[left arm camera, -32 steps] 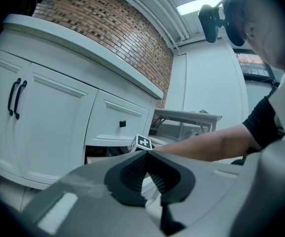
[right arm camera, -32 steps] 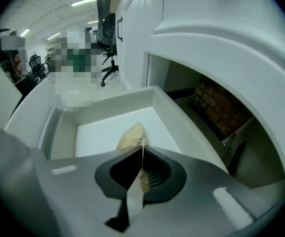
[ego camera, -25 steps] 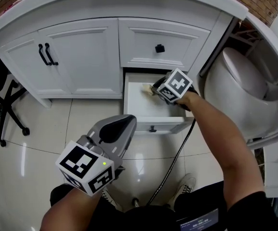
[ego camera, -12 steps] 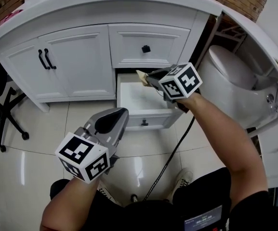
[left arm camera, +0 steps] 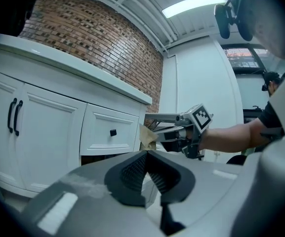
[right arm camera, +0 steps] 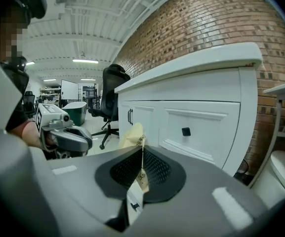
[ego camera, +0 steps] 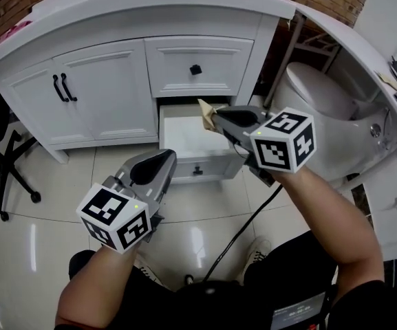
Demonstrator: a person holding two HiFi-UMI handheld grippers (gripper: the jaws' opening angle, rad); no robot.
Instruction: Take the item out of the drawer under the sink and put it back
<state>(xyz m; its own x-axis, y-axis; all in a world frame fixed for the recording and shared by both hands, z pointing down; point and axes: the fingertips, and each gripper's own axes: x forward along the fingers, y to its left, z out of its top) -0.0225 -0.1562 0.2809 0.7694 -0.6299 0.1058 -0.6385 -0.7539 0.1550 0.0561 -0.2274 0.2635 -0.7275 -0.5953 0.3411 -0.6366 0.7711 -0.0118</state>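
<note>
Jaws of the left gripper (ego camera: 158, 167) are pressed together on nothing, nearest the person. Farther right, the right gripper (ego camera: 217, 119) pinches a tan paper packet (ego camera: 206, 111) — its print too small to read — held above the open drawer (ego camera: 179, 137). Beyond stands the white cabinet (ego camera: 109, 81), with a toilet (ego camera: 325, 95) at the far right.
</note>
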